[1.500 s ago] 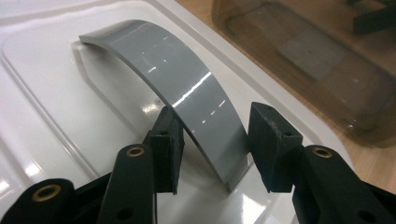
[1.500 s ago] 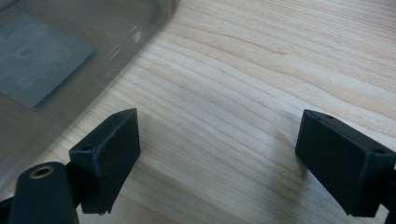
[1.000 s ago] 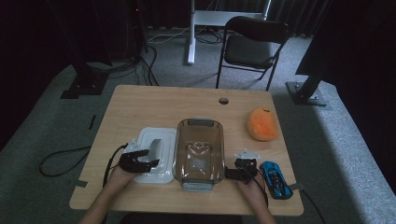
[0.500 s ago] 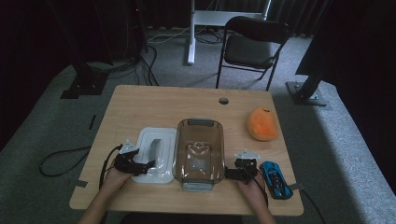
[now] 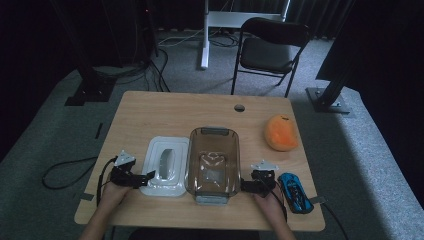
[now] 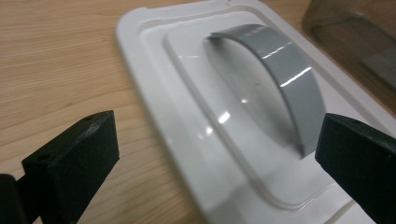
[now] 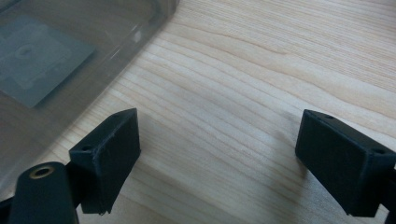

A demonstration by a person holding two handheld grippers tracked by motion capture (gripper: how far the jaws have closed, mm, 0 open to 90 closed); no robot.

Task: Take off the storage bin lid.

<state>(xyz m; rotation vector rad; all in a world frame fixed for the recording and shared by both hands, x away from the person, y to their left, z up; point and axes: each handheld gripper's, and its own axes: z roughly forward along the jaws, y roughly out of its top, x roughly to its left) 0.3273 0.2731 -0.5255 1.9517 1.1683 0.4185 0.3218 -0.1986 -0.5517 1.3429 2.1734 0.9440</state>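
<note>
Your clear container [image 5: 212, 162] sits mid-counter [image 5: 200, 107], nothing loose inside. The white lid [image 5: 165, 165] lies flat just left of it. Your left gripper [image 5: 142, 178] has backed off the lid, its jaws just opened wide, pinching nothing. Your right gripper [image 5: 245, 186] stays put, jaws spread.

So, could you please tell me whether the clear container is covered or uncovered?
Uncovered: the white lid lies flat on the table left of the clear container.
</note>
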